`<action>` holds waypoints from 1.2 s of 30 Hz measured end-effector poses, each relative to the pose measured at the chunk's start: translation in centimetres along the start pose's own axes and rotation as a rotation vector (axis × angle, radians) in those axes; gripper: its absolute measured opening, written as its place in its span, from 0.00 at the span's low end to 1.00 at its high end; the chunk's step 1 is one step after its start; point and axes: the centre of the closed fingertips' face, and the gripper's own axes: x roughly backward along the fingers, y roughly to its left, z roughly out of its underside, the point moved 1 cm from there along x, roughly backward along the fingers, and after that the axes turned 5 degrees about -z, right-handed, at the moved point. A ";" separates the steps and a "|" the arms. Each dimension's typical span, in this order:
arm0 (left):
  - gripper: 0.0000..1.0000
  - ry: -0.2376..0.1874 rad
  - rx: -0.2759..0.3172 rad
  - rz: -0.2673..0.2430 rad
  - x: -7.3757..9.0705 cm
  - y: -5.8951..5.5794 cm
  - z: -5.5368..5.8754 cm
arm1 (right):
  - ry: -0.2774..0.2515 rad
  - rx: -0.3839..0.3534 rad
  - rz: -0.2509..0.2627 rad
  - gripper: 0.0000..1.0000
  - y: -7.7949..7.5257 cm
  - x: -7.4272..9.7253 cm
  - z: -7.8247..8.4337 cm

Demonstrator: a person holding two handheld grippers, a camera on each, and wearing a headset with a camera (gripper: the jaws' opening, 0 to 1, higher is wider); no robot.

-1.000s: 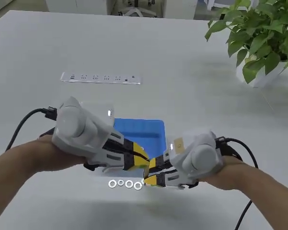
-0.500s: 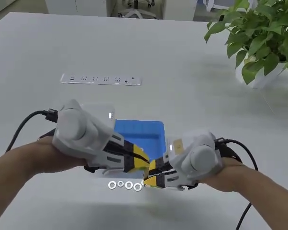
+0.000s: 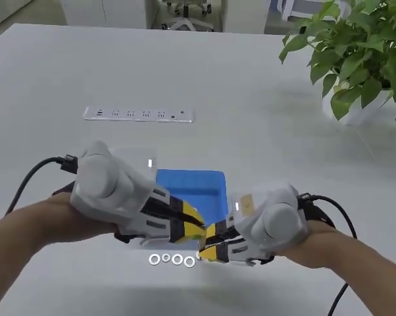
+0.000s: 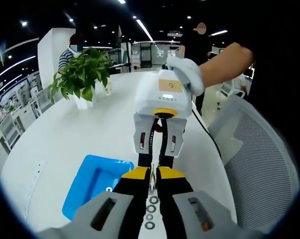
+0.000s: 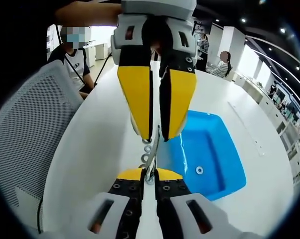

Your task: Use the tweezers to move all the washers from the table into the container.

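Four washers (image 3: 172,260) in a row on the surface (image 3: 264,131), just beside the tool tips. Right tool (image 3: 208,242) and left tool (image 3: 197,222) meet tip to tip, jaws narrow, both clamped on the thin metal tweezers (image 5: 150,174). Beyond: blue container (image 3: 185,181) holding one washer (image 5: 199,170), then power strip (image 3: 139,114), potted plant (image 3: 356,52) farthest

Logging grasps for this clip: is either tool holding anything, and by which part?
Both appear to pinch the thin metal tweezers: the right tool at one end, the left tool at the other. Which end is the tip cannot be told.
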 end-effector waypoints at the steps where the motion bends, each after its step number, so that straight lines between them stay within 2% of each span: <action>1: 0.12 -0.002 0.000 -0.002 0.1 0.0 0.0 | 0.002 -0.003 0.000 0.09 0.0 0.1 0.0; 5: 0.16 -0.020 0.019 0.002 0.6 0.0 -0.3 | 0.003 -0.006 0.002 0.09 0.0 0.3 -0.1; 10: 0.25 -0.062 0.039 -0.017 1.1 0.1 -0.8 | -0.004 -0.008 0.006 0.09 0.1 0.5 -0.6; 19: 0.43 -0.078 0.105 -0.071 2.6 0.6 0.0 | -0.025 -0.011 0.021 0.09 -0.1 1.6 -1.7; 24: 0.54 -0.076 0.143 -0.123 3.7 1.2 0.8 | -0.026 -0.003 0.026 0.09 -0.3 2.3 -2.5; 36: 0.75 -0.097 0.211 -0.206 5.4 1.7 1.3 | -0.046 0.020 0.038 0.09 -1.5 3.9 -4.5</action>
